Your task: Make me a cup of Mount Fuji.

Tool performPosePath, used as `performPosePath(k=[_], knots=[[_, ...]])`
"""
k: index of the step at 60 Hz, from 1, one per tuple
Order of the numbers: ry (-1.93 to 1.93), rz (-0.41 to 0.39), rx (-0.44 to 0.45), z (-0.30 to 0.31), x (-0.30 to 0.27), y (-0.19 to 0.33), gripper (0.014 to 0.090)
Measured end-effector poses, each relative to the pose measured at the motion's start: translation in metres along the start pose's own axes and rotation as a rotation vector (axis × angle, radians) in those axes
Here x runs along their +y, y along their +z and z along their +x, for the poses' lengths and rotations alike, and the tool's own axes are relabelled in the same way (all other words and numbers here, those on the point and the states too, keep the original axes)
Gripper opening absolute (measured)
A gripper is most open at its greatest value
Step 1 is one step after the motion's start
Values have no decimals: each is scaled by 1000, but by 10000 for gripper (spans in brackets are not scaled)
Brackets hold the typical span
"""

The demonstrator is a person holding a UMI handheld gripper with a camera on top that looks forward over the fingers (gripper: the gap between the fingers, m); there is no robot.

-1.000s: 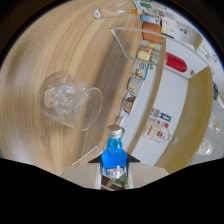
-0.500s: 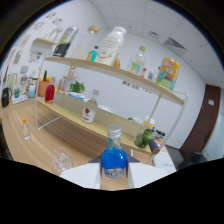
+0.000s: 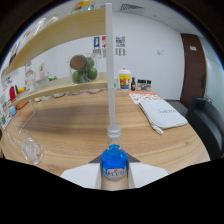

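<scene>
A small clear bottle of blue liquid (image 3: 114,161) with a pale cap and a label stands upright between my two white fingers (image 3: 84,175). My gripper (image 3: 114,171) is shut on it, and it has travelled with the gripper while the view turned. Beyond the fingers and off to their left, a clear glass holding ice cubes (image 3: 31,149) rests on the wooden table (image 3: 85,130). The bottle's base is hidden between the fingers.
A white shelf post (image 3: 108,65) rises straight beyond the bottle. A wooden shelf (image 3: 60,90) carries a coconut and green fruit (image 3: 82,68). Jars (image 3: 125,79) stand at the table's far side, near a white cloth (image 3: 161,115). A dark chair (image 3: 207,125) sits beyond the table edge.
The view has swung round from the shelves toward the table's far end and the door. The blue bottle stayed between the fingers; the ice glass now lies closer on the left.
</scene>
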Motion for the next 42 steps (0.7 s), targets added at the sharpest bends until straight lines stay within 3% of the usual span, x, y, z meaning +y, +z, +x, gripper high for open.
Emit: performPosePath(k=[10, 30, 33, 37, 42], knots=[[-21, -63, -11, 1, 16, 7, 363], [7, -106, 20, 6, 29, 1, 383], [14, -111, 40, 8, 30, -3, 428], [39, -94, 43, 7, 22, -12, 541], [57, -71, 57, 3, 6, -30, 803]])
